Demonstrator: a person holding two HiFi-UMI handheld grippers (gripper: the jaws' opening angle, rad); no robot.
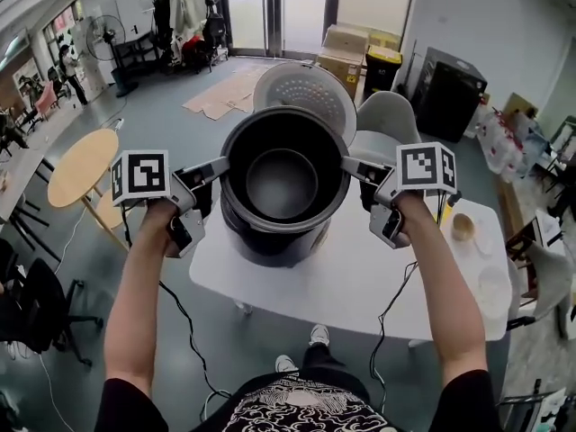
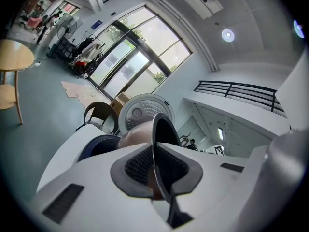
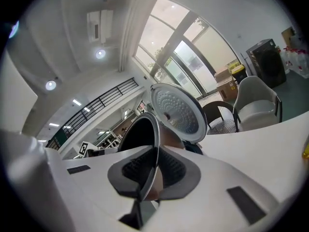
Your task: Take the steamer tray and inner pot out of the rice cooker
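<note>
The round dark metal inner pot (image 1: 283, 184) hangs between your two grippers, right over the dark rice cooker body (image 1: 270, 243), whose top it hides in the head view; whether its base has cleared the cooker you cannot tell. Its thin rim runs edge-on between the ribbed grey pads of each claw. Your left gripper (image 1: 225, 163) is clamped on the rim's left side and your right gripper (image 1: 346, 164) on the right side, jaws nearly together with only the rim between them. Behind the pot stands the cooker's open round lid (image 1: 304, 90), its dotted inner face turned toward you. The cooker sits on a white table (image 1: 360, 286), with a small tan bowl (image 1: 463, 228) and a white round dish (image 1: 495, 286) well off to the right. A pale grey chair (image 1: 389, 115) stands behind the table, and a round wooden table (image 1: 81, 165) stands to the left. Both your forearms reach forward, hands level with each other, grippers pointing inward at the pot.
</note>
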